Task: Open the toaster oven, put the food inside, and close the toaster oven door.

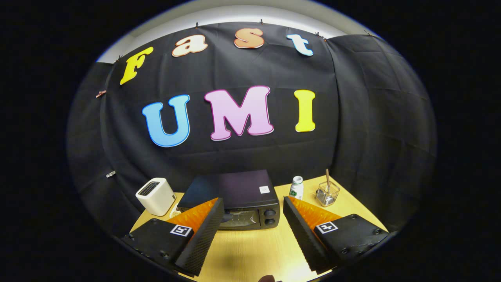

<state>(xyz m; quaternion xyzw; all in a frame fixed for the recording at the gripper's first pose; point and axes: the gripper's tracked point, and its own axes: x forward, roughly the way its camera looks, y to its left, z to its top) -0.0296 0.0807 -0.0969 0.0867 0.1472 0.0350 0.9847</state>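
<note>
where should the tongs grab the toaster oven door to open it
Probably the handle along the door's top edge, which the left finger partly hides. The toaster oven faces the open tongs, door shut, so come straight from the front over the table, slightly above, and pull down.

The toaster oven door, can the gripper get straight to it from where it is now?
Probably yes: the gripper is open, the toaster oven sits just ahead between its fingers with its door shut, and only bare table lies between.
</note>
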